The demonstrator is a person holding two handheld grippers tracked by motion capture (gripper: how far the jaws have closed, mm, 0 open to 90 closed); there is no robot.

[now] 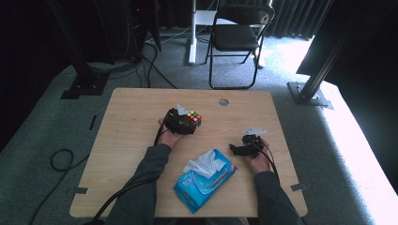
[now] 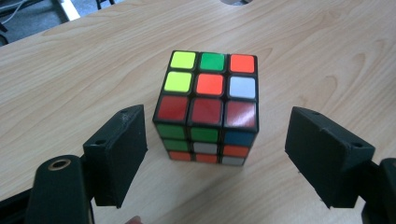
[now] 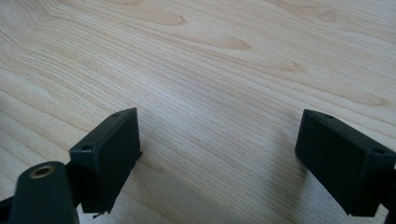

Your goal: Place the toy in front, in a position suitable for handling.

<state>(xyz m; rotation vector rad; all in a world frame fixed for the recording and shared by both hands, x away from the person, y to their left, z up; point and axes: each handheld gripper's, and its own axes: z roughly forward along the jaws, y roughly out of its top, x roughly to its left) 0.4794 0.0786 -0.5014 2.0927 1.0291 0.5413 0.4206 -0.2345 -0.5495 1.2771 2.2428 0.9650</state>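
Observation:
A scrambled puzzle cube (image 1: 193, 117) stands on the wooden table (image 1: 126, 126), a little behind its middle. In the left gripper view the cube (image 2: 208, 107) shows red, orange, green, yellow and white stickers. My left gripper (image 1: 187, 123) is open, and its jaws flank the cube with a gap on each side (image 2: 219, 144). My right gripper (image 1: 237, 149) rests low over the table at the right and points left. It is open, with bare wood between its jaws (image 3: 229, 154).
A blue pack of wet wipes (image 1: 204, 180), with a white wipe sticking out, lies near the front edge between my forearms. A round cable hole (image 1: 224, 101) sits at the table's back edge. A black folding chair (image 1: 237, 33) stands beyond the table.

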